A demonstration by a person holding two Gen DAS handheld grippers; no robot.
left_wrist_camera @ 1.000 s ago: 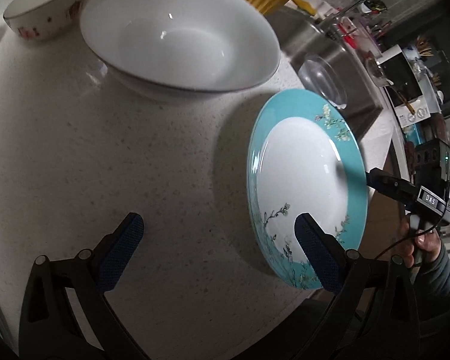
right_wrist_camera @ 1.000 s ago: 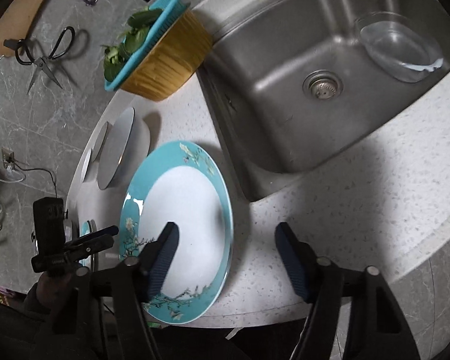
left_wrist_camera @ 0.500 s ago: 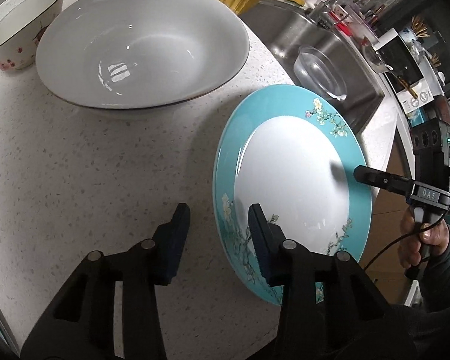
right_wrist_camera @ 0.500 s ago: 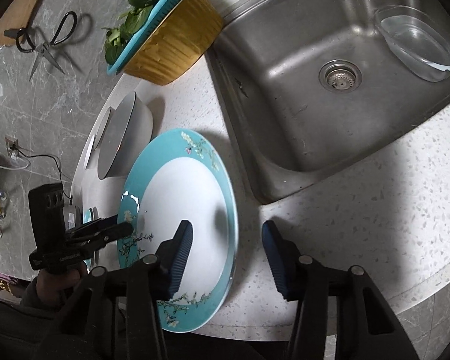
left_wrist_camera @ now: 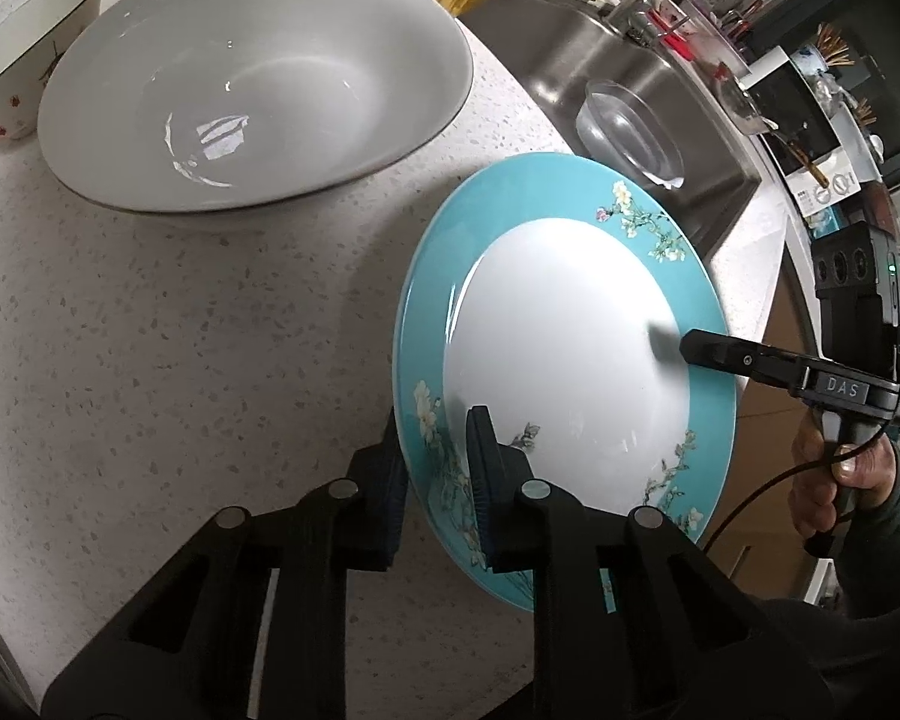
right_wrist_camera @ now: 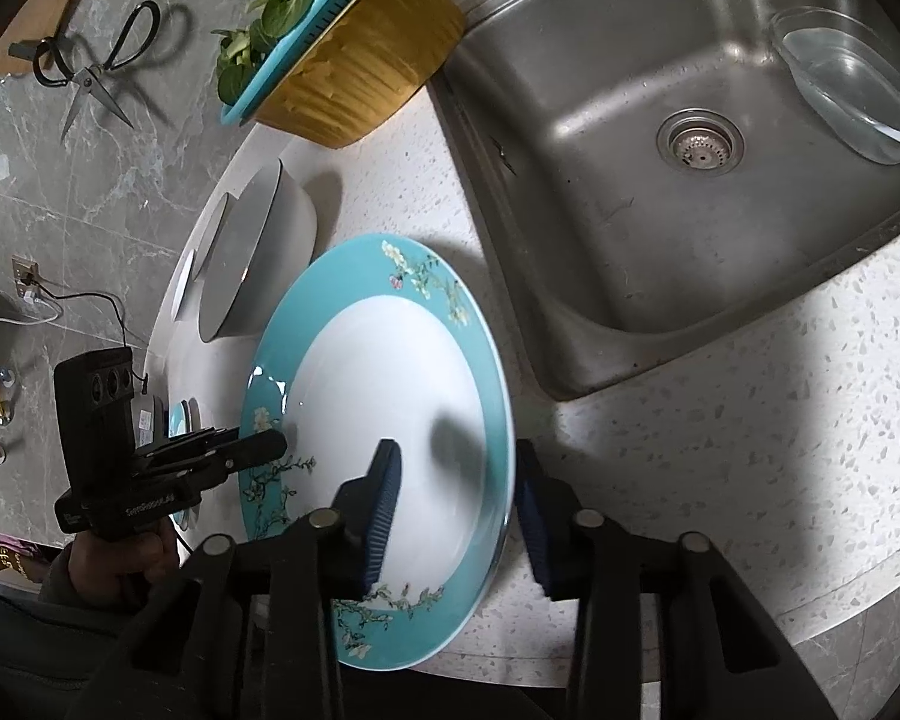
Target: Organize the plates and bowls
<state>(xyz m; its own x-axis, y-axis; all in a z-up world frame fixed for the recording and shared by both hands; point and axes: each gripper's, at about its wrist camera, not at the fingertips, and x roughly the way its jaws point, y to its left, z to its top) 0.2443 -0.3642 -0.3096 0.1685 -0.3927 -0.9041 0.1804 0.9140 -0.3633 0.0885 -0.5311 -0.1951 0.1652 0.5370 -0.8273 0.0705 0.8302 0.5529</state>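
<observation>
Speckled white countertop (left_wrist_camera: pixel 168 324) runs beside a steel sink (right_wrist_camera: pixel 630 180), and the teal plate (left_wrist_camera: pixel 570 354) lies at its front edge, with both tongs on it from opposite sides. From the left wrist view the left gripper (left_wrist_camera: pixel 435 480) straddles the plate's rim at 6 o'clock, one pad on the white face and one underneath, closed on it as far as I can judge. The right gripper (right_wrist_camera: pixel 453 498) brackets the far rim: its inner pad sits over the white centre and its outer pad just outside the edge, with a gap that looks a little wider than the rim, so I judge it closing but not yet clamped. The plate appears slightly raised on the left side, though contact with the counter is hard to tell. The coming move turns on this: the plate is held across its diameter, left tongs the firmer hold, so any lift should keep both sides level. At 11 o'clock from the left gripper sits the big white bowl (left_wrist_camera: pixel 252 90), near the plate's rim, with a small patterned bowl (left_wrist_camera: pixel 18 60) beyond it at 10 o'clock. A yellow basket (right_wrist_camera: pixel 354 72) stands behind, and the sink drop at 1 o'clock is the hazard if the plate slips.
</observation>
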